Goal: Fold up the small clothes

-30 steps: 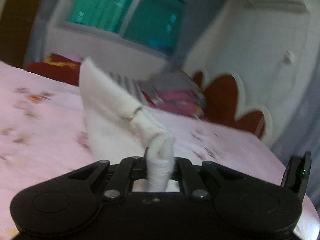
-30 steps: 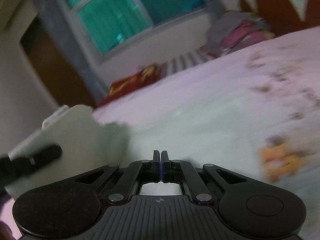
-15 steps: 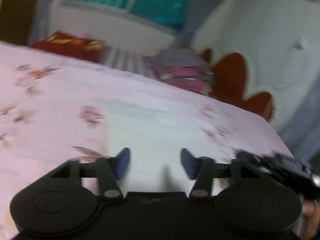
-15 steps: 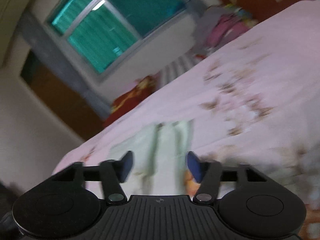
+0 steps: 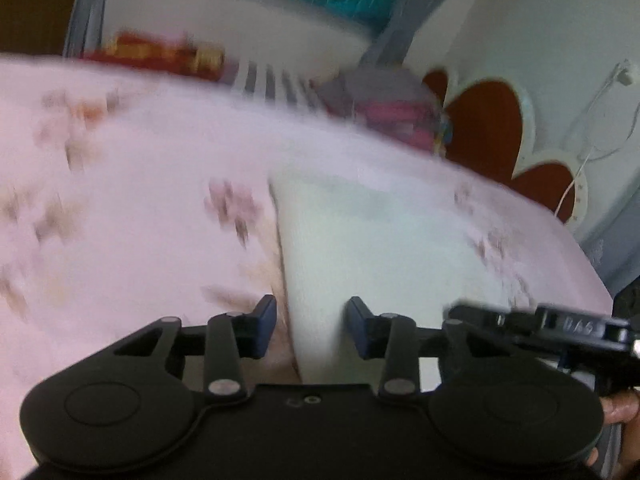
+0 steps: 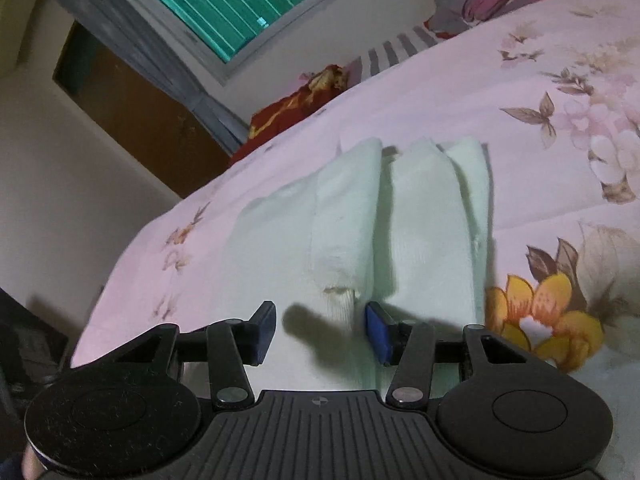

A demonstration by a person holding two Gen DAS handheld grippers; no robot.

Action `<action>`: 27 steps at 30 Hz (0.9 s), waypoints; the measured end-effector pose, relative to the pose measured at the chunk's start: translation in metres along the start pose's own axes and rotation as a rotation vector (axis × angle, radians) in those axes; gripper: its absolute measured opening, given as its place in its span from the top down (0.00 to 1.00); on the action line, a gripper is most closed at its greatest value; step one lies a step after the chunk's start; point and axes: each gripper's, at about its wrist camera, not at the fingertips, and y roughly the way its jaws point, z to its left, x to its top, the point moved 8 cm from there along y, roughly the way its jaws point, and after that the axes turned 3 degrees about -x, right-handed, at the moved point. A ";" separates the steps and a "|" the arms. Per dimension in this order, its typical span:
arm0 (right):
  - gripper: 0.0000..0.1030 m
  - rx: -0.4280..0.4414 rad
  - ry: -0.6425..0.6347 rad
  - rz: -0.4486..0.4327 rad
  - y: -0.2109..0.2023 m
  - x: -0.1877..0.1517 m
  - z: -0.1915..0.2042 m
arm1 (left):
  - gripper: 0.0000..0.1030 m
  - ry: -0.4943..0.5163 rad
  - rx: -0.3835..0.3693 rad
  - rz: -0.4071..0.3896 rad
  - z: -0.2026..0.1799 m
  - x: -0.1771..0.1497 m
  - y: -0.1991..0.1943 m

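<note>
White knit fabric, a small garment (image 5: 372, 248), lies flat on the pink floral bedspread (image 5: 120, 220) in the blurred left wrist view; the left gripper (image 5: 312, 326) hovers over its near edge, jaws apart and empty. From the right wrist, the garment (image 6: 400, 220) shows two folded sleeves side by side, and the right gripper (image 6: 322, 330) hangs above one cuff, jaws apart.

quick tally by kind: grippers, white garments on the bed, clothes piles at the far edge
grippers: 2, left gripper and right gripper, both with jaws open
white garment: 1, lying on the bedspread
clothes pile: 1
total: 4
</note>
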 end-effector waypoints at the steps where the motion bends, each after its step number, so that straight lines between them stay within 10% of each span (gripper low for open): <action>1: 0.52 -0.007 0.000 -0.002 0.002 0.002 0.000 | 0.65 -0.003 -0.024 -0.018 0.001 0.006 0.000; 5: 0.86 -0.063 -0.047 0.019 0.005 0.000 0.002 | 0.73 0.109 -0.116 0.068 -0.017 0.003 0.020; 27: 0.91 -0.106 0.068 -0.001 -0.042 -0.001 -0.040 | 0.77 0.165 -0.210 0.130 -0.063 0.000 0.027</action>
